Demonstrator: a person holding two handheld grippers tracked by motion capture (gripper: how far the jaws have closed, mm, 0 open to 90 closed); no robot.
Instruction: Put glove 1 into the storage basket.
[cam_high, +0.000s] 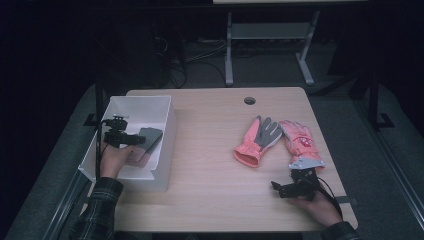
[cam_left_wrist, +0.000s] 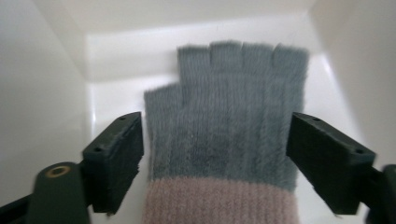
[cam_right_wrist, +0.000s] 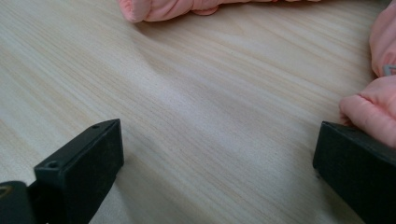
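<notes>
A fingerless knit glove (cam_left_wrist: 224, 116), grey with a dusty pink cuff, lies flat inside the white bin (cam_high: 140, 102) at the table's left. My left gripper (cam_high: 139, 139) reaches into the bin; in the left gripper view (cam_left_wrist: 215, 154) its jaws stand on either side of the glove with a gap on each side, open. At the right, near the front edge, my right gripper (cam_high: 279, 189) hovers low over bare wood. The right gripper view (cam_right_wrist: 219, 158) has those jaws wide open with nothing between them.
Two salmon-pink ski gloves lie side by side right of centre: one palm-up with a grey palm (cam_high: 260, 140), one with a white patch (cam_high: 300, 142). The second one's cuff (cam_right_wrist: 378, 112) touches my right gripper's right jaw. A cable hole (cam_high: 249, 100) sits near the table's far edge.
</notes>
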